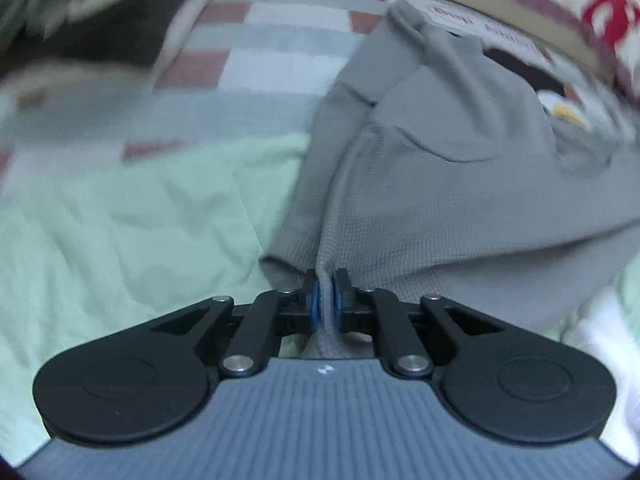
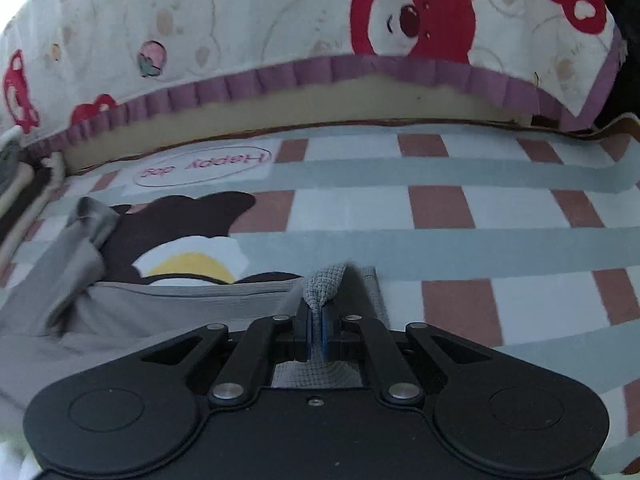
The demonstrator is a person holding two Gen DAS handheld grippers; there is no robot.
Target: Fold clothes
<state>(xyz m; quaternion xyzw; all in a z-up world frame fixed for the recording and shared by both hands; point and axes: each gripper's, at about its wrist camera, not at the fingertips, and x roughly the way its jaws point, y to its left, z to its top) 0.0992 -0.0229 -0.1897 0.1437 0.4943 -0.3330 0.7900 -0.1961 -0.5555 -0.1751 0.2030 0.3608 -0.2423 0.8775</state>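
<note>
Bed surface: a checked sheet in white, pale grey-green and brick red covered most of the right wrist view and the upper part of the left wrist view. It carried a dark cartoon print with a white and yellow patch and an oval label with pink lettering.

Along the far edge of the sheet lay a cream quilt with red bears, edged by a purple ruffle, over a tan foam band.

A pale green cover lay rumpled over the near-left part of the bed in the left wrist view.

Task item: a grey knit garment lay bunched on the bed, partly over the cartoon print and partly over the green cover. Its far end was folded into thick creases; one sleeve-like part trailed to the left in the right wrist view.

Left hand-held gripper: jaws nearly together, blue pads clamped on a pinched ridge of the grey garment, cloth running through to the body behind.

Right hand-held gripper: jaws almost fully together, clamped on a thin fold of the same garment. A small tuft of knit stood up just past the tips.

Both views were slightly blurred.
</note>
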